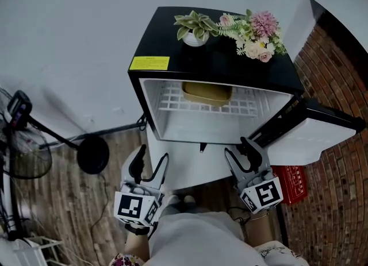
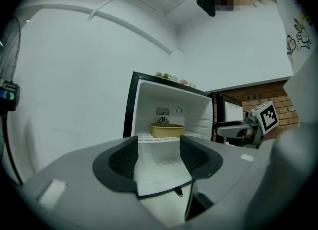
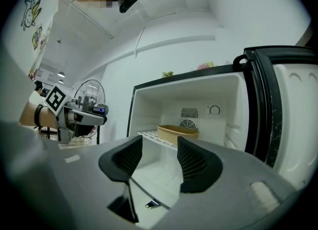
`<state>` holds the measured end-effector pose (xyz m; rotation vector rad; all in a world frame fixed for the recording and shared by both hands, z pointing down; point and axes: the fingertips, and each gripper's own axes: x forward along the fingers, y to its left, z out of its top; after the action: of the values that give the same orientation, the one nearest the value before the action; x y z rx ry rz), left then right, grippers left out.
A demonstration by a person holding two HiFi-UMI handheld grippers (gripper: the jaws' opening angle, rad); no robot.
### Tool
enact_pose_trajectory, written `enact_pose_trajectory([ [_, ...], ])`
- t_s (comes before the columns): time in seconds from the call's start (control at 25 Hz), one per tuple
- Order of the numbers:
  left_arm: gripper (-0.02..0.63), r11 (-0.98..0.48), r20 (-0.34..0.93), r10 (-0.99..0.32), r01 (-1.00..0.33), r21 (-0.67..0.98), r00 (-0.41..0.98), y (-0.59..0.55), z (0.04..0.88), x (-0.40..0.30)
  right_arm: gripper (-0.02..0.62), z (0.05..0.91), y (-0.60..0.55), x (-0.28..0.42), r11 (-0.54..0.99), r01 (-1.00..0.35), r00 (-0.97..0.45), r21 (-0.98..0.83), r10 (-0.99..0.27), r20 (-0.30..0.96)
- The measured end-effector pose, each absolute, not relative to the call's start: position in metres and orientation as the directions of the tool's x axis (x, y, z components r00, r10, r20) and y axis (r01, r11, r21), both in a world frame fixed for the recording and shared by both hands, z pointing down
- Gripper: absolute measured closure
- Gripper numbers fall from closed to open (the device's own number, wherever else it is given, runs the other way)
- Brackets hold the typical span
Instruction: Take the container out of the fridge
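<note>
A black mini fridge (image 1: pixel 215 66) stands open, its door (image 1: pixel 310 135) swung out to the right. Inside, a shallow tan container (image 1: pixel 207 93) sits on the white wire shelf (image 1: pixel 172 101), towards the back. It also shows in the left gripper view (image 2: pixel 167 130) and the right gripper view (image 3: pixel 178 133). My left gripper (image 1: pixel 152 158) is held level in front of the fridge, low and to the left, open and empty (image 2: pixel 158 152). My right gripper (image 1: pixel 238 149) is beside it on the right, nearer the door, also open and empty (image 3: pixel 160 154). Both are well short of the container.
A potted plant (image 1: pixel 195 29) and a bunch of flowers (image 1: pixel 256 35) stand on the fridge top. A floor fan (image 1: pixel 23 144) with a round black base (image 1: pixel 93 154) is at the left. A red crate (image 1: pixel 292 183) sits by the brick wall (image 1: pixel 339 190) under the door.
</note>
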<state>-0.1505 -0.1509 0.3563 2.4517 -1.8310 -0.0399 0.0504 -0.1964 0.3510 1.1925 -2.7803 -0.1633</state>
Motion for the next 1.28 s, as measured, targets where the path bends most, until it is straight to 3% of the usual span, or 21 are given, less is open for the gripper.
enact_pose_trajectory([
  [0.64,0.354,-0.359,0.043,-0.931,-0.929,0.090,0.364,-0.166,0.364,-0.144,0.380,0.345,-0.223,0.037,0.663,-0.696,-0.666,0.275,-0.740,0.097],
  [1.28,0.359,-0.381,0.034,-0.922,-0.920,0.094,0.385,-0.171,0.366,-0.137,0.380,0.349,-0.258,-0.006,0.701,-0.565,-0.705,0.436,-0.684,0.187],
])
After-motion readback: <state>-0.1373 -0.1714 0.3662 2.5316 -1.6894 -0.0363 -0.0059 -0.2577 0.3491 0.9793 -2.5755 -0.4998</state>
